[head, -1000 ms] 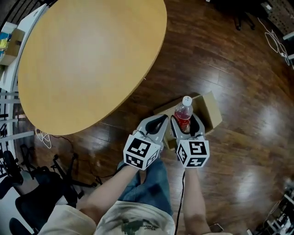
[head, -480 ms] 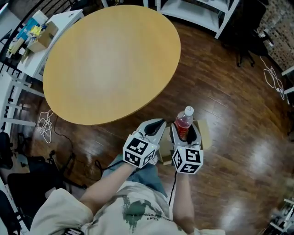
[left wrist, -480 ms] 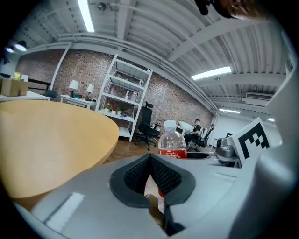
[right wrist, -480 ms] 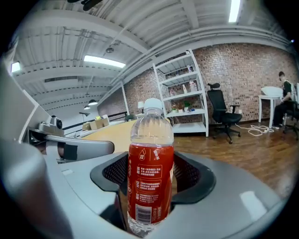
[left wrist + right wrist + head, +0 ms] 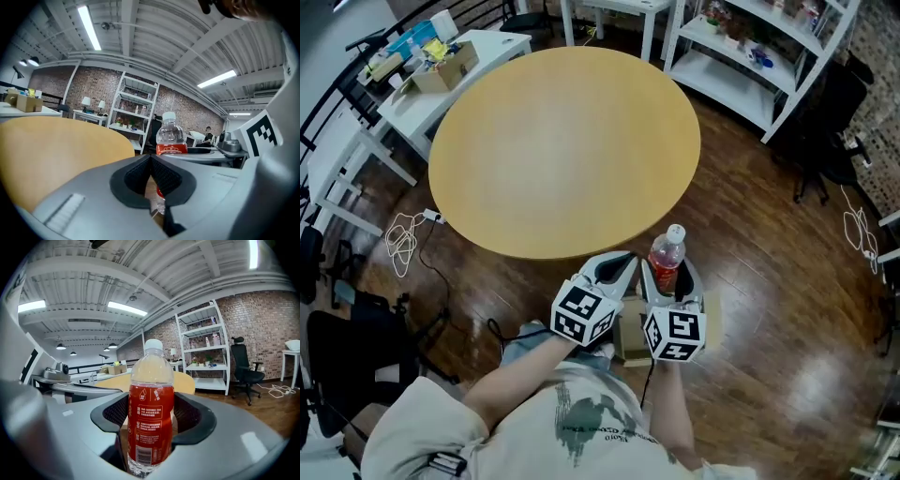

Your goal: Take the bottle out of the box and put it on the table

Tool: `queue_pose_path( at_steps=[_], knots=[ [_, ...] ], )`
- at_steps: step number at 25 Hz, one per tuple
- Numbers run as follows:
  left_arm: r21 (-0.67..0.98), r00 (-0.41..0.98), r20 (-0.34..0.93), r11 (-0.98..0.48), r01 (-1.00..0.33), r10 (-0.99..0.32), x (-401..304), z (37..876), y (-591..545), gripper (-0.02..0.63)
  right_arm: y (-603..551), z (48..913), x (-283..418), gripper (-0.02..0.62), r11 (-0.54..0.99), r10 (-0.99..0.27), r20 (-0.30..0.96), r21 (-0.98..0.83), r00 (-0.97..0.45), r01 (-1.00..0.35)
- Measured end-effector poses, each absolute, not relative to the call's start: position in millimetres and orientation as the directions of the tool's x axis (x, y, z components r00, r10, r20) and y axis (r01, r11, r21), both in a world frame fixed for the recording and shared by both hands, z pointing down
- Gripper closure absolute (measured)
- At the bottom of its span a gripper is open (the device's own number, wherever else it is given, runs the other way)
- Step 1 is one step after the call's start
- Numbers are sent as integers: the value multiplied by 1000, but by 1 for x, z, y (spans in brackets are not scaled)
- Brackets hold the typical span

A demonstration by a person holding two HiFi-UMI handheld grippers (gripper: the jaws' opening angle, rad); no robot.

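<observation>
Now bottle [image 5: 151, 399] stands clamped in right hand-held gripper [image 5: 152, 422].

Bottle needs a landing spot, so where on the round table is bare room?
The round table is bare all over, from the near edge by the right tool gripping the bottle to the far edge by the white shelves. Crowded: the white desk at far left, loaded with boxes.
</observation>
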State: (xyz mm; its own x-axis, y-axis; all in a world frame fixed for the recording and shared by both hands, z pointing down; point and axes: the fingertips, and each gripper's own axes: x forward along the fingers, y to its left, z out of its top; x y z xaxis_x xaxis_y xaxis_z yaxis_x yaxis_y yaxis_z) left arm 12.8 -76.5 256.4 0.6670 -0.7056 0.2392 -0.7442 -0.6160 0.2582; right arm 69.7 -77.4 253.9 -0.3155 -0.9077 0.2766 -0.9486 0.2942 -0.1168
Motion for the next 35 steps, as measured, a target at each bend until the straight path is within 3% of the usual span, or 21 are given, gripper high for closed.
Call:
queue_pose_path(
  at_steps=[17, 35],
  knots=[
    [291, 567, 179, -507, -811, -804, -155, 241, -154, 609, -162, 235, -103, 302, 423, -878, 226, -47, -422, -905],
    [299, 549, 192, -484, -822, -814, -308, 258, -241, 609, -269, 269, -245, 301, 375, -907, 194, -30, -374, -926]
  ],
)
